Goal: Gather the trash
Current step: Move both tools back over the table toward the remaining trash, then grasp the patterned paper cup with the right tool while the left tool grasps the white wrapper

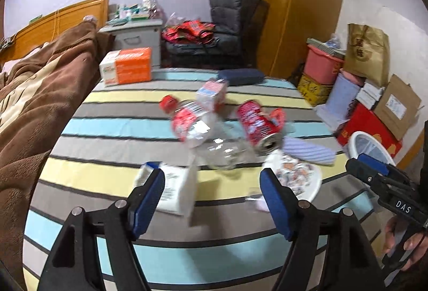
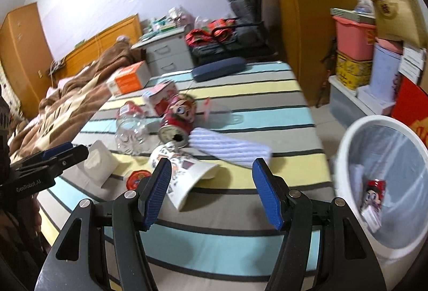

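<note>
Both grippers hang empty over the striped bed, jaws spread wide. The left gripper has nothing between its fingers; just past them, at 11 o'clock, lies a white tissue pack, and at 1 o'clock a printed paper bowl. The right gripper sits over that same bowl, whose rim lies between the fingers and nearer the left one.

The likely step is picking up one piece of trash, and the bowl looks the easiest for the right gripper: close on the rim wall, not across the whole bowl, which would probably crumple and slip. Then swing to 3 o'clock, where the white bin stands beside the bed, lined and already holding a red can.

Beyond the bowl, at 12 o'clock, lie a dented red can, open end toward the camera, and a clear plastic bottle with red label and cap. A folded white cloth rests touching the can.
</note>
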